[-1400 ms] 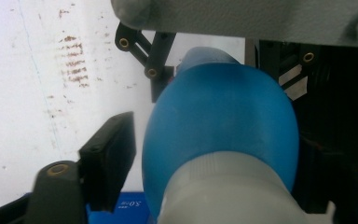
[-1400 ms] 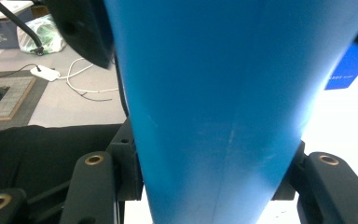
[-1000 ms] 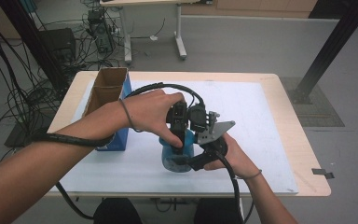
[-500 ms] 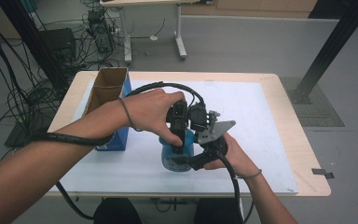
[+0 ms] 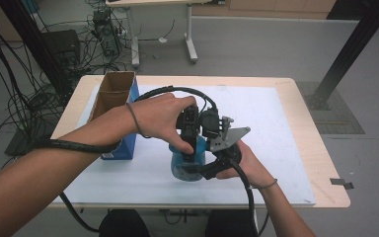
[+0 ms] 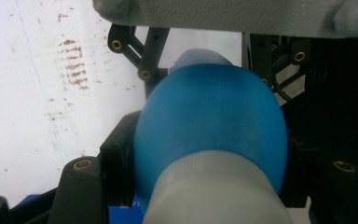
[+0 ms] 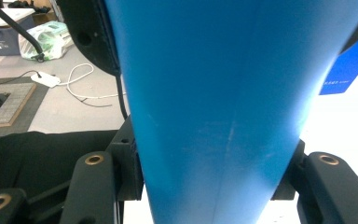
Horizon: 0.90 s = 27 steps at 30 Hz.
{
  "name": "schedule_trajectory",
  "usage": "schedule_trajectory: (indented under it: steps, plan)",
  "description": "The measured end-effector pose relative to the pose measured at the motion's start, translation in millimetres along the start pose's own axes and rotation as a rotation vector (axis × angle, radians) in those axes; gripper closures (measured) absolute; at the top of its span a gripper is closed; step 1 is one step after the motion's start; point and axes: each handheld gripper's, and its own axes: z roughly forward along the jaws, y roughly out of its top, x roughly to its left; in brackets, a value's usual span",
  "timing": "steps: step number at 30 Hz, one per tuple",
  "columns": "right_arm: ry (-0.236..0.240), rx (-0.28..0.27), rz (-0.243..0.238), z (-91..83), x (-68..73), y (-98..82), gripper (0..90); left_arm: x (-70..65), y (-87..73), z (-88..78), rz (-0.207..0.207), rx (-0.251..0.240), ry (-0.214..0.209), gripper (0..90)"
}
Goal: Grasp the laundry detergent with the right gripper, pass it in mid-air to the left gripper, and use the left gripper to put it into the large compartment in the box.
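High view: we find a blue bottle [image 5: 182, 165] near the worktop's [image 5: 286, 148] front edge.
Left claw [image 5: 191, 150]: clamped on its upper body.
Right claw [image 5: 208, 170]: clamped on its lower body.
Risk: we judge opposed twisting could slip the smooth plastic.

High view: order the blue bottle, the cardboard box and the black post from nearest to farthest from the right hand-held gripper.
1. Blue bottle, clamped by the right hand-held gripper.
2. Cardboard box, at the table's left edge.
3. Black post, on the floor beyond the right corner.
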Motion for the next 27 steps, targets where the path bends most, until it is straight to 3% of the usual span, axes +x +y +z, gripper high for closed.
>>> schedule_trajectory:
  steps: [27]
  plan:
    - [0.001, -0.012, 0.003, 0.2, -0.2, -2.4, 43.5, 0.6, -0.5, -0.8, -0.003, -0.006, -0.003, 37.6]
